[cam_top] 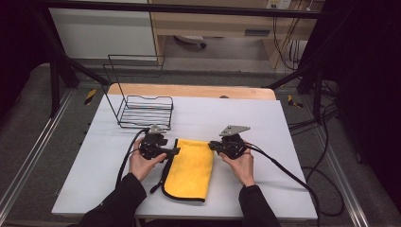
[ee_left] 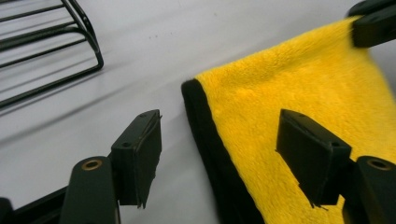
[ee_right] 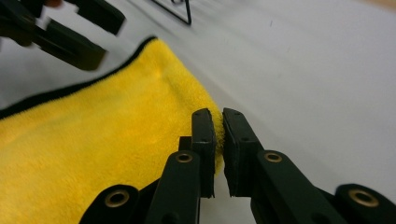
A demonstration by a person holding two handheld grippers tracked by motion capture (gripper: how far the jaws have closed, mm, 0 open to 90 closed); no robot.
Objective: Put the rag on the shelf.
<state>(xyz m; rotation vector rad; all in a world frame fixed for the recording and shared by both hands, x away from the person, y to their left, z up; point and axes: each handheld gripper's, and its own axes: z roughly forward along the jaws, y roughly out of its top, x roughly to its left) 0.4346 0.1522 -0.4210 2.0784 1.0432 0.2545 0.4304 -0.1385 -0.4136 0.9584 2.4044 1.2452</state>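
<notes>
A yellow cloth (cam_top: 190, 169) with a black hem is lying flat on the white bench (cam_top: 283, 142), its long axis running from the near edge toward the far side, and it is sitting directly between the two hands. The right gripper (cam_top: 213, 146) is reaching in from the cloth's right side at its far corner; in the right gripper view its jaws are standing nearly closed with the fuzzy yellow edge (ee_right: 217, 135) squeezed between them, so it is pinching the cloth. The left gripper (cam_top: 174, 151) is coming at the far left corner, and in the left gripper view its jaws are standing wide apart, straddling the black hem (ee_left: 208, 140) without closing on it. Each hand is therefore nearest its own far corner, and the left one seems the next to close. Counting: one cloth, one black wire rack (cam_top: 142, 106) well behind the left hand, two grippers.
</notes>
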